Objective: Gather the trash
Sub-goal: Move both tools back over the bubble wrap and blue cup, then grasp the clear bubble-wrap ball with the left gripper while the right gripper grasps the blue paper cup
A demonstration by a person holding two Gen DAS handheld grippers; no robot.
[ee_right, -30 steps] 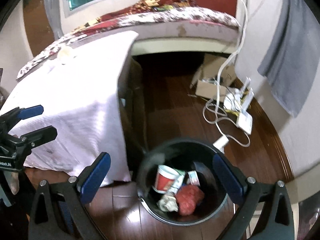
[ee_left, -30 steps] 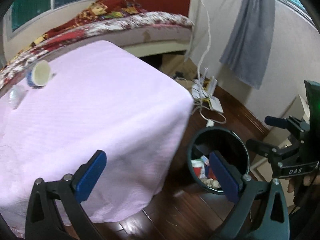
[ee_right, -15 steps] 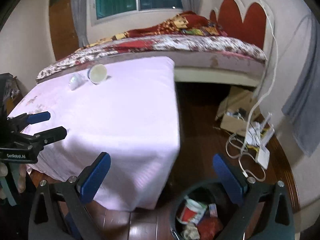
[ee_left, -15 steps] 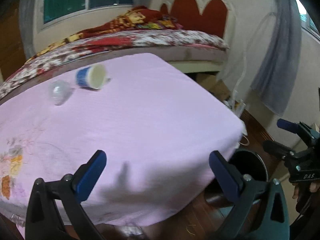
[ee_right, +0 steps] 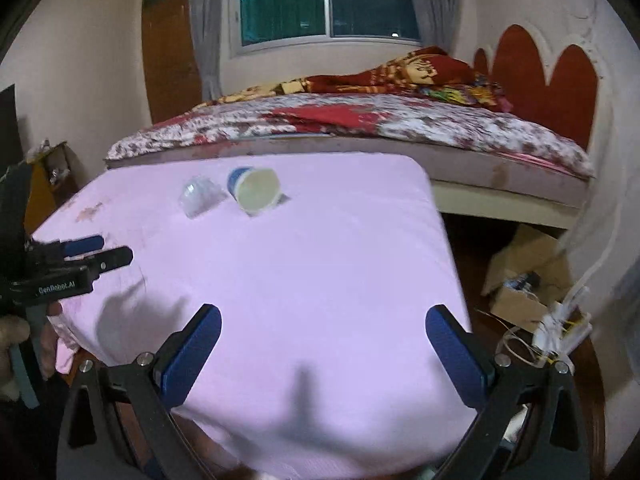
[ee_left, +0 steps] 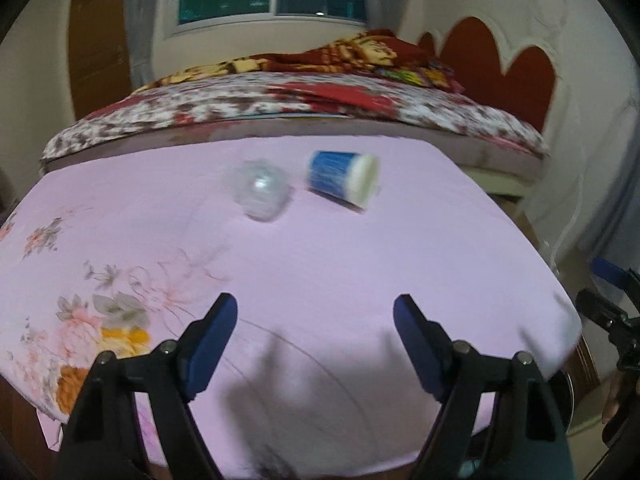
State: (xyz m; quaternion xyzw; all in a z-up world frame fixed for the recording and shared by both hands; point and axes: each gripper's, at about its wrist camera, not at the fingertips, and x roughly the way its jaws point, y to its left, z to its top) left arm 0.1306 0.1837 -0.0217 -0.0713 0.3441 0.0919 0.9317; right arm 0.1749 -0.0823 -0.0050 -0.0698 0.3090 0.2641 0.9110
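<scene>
Since the earlier frames both views swing away from the black bin on the floor and onto the desk; the bin and its red cup no longer show clearly, and the two cups on the cloth now sit near the centre of the left wrist view.

We note the left gripper [ee_left: 315, 328] above the near part of the pink cloth [ee_left: 360, 256] that covers the desk. Its jaws have just been closing somewhat, yet they stand apart with nothing between them. The right gripper [ee_right: 323, 350] hangs over the near right part of the same cloth, jaws spread wide and empty.

Task items: a blue paper cup [ee_left: 343, 177] lies on its side on the far half of the desk, its white mouth turned to the right in the left wrist view. Just beside it, to its left, lies a clear plastic cup [ee_left: 262, 193], also tipped over. Whether the two touch we cannot tell; both are blurred. Both cups are well apart from either gripper.

The cloth has a flower print [ee_left: 100, 320] at its near left corner. Beyond the desk stands a bed [ee_right: 360, 120] with a red patterned blanket. On the floor to the right, a cardboard box [ee_right: 524, 280] and white cables [ee_right: 560, 328]. A hand [ee_right: 12, 344] holds the left gripper at the left edge of the right wrist view.
</scene>
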